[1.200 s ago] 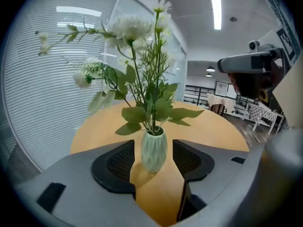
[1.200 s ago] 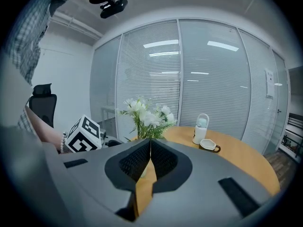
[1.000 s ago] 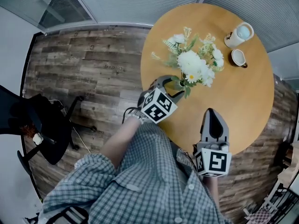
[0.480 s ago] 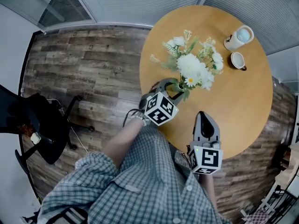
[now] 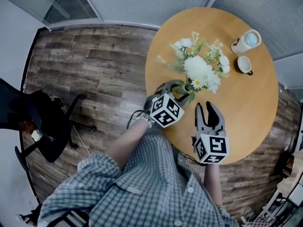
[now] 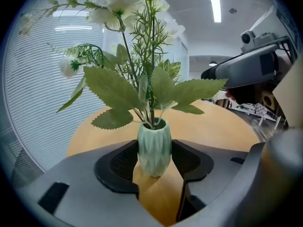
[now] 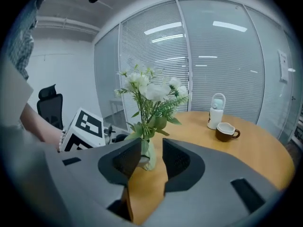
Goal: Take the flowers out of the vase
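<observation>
– Flowers are out already?
– No. They stand in the vase on the worktop. Not one stem is taken out yet.
– And the grippers?
– The left gripper presses its jaws on both sides of the vase, I think to steady it. The right gripper has just been opening its jaws. They are half apart and empty, near the vase but not touching. The whole pull remains.
</observation>
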